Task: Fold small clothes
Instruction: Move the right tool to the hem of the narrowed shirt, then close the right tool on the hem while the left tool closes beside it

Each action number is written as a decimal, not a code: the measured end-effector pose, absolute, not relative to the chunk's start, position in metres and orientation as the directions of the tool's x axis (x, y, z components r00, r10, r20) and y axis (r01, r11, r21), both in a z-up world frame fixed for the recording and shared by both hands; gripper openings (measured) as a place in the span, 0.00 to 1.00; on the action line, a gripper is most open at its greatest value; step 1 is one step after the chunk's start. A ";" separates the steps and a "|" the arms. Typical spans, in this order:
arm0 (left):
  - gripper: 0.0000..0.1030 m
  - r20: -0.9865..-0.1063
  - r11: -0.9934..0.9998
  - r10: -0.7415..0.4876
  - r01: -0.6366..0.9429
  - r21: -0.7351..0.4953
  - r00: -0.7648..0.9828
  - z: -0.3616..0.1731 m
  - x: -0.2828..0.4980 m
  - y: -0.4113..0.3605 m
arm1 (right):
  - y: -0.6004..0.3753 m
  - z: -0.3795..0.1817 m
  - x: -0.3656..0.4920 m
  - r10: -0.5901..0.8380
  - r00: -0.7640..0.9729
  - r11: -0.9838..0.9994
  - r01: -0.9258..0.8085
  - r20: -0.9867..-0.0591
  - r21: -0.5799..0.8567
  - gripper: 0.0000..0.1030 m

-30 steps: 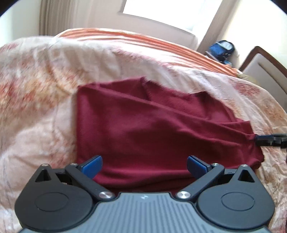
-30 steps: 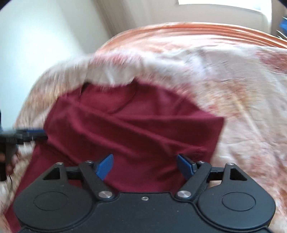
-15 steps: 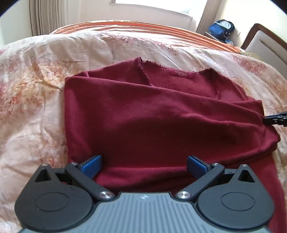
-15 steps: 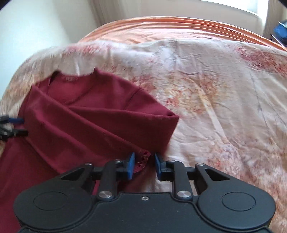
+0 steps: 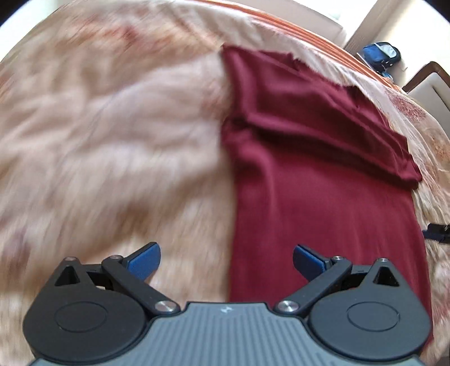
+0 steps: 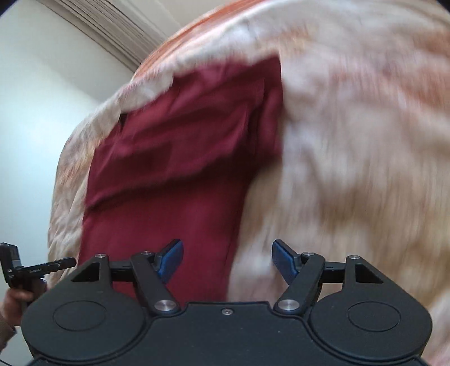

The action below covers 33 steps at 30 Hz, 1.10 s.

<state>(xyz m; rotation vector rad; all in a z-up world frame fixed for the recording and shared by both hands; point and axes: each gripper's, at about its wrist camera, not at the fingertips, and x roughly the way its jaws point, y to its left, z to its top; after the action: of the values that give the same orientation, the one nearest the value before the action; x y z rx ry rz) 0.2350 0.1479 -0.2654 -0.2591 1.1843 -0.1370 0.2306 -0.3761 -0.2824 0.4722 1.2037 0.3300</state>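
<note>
A dark red knit garment (image 5: 317, 180) lies flat on the bed, with a sleeve folded across its upper part (image 5: 323, 118). My left gripper (image 5: 225, 261) is open above the garment's left edge, and nothing is pinched between its blue pads. In the right wrist view the same garment (image 6: 174, 174) fills the left-centre. My right gripper (image 6: 227, 259) hovers over the garment's right edge with its jaws opening. The cloth lies beneath the gap and the pads do not press on it. Both views are motion-blurred.
A cream and orange floral bedspread (image 5: 112, 135) covers the bed on all sides of the garment. A blue bag (image 5: 379, 56) and a wooden chair (image 5: 427, 81) stand beyond the far right corner. A wall and curtain (image 6: 118, 25) lie off the left side.
The right gripper closed on the sleeve's cuff half a second ago and has since let it go and opened. Both grippers have drawn apart to the garment's side edges, lower down its body.
</note>
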 end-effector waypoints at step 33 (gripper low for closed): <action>0.77 -0.784 0.793 -0.567 -0.091 -0.603 0.253 -0.297 0.124 0.166 | -0.355 -0.296 0.046 0.607 0.320 0.705 0.205 -0.728 0.679 0.14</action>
<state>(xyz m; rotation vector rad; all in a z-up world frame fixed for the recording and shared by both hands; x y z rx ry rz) 0.1244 0.1659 -0.2966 -0.6115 1.2929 -0.3521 0.0456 -0.3549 -0.2965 0.7893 1.2480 0.3033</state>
